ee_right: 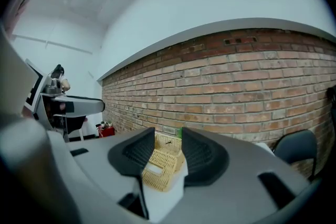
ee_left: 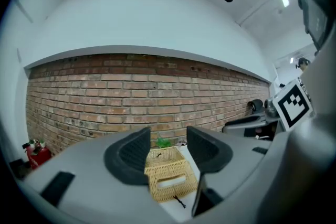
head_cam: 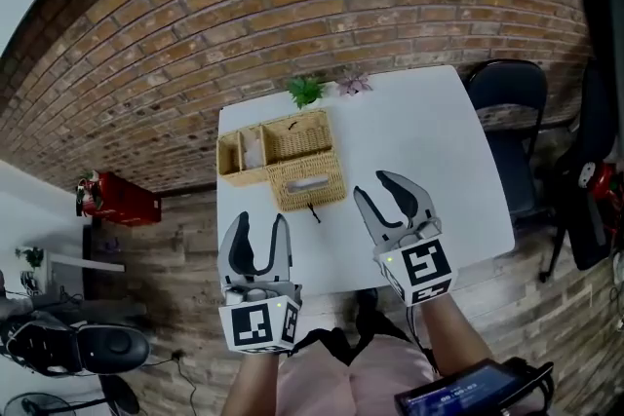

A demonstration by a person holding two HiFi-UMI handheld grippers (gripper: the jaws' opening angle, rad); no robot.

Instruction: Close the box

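Observation:
A woven wicker box [head_cam: 307, 182] sits on the white table [head_cam: 419, 132] at mid-left. Its lid [head_cam: 297, 136] is swung open toward the far side, and a thin black tie [head_cam: 314, 211] lies just in front. My left gripper [head_cam: 261, 221] hovers near the table's front edge, open and empty, a short way short of the box. My right gripper [head_cam: 372, 185] is open and empty too, just right of the box. The box [ee_left: 168, 178] shows between the left gripper [ee_left: 168, 147] jaws, well ahead of them. In the right gripper view the box [ee_right: 160, 165] also lies ahead of the right gripper [ee_right: 167, 147].
A smaller open wicker tray [head_cam: 242, 156] adjoins the box on its left. A green plant [head_cam: 305, 91] and a pinkish flower [head_cam: 354, 85] stand at the table's far edge by the brick wall. A black chair [head_cam: 507, 93] stands to the right.

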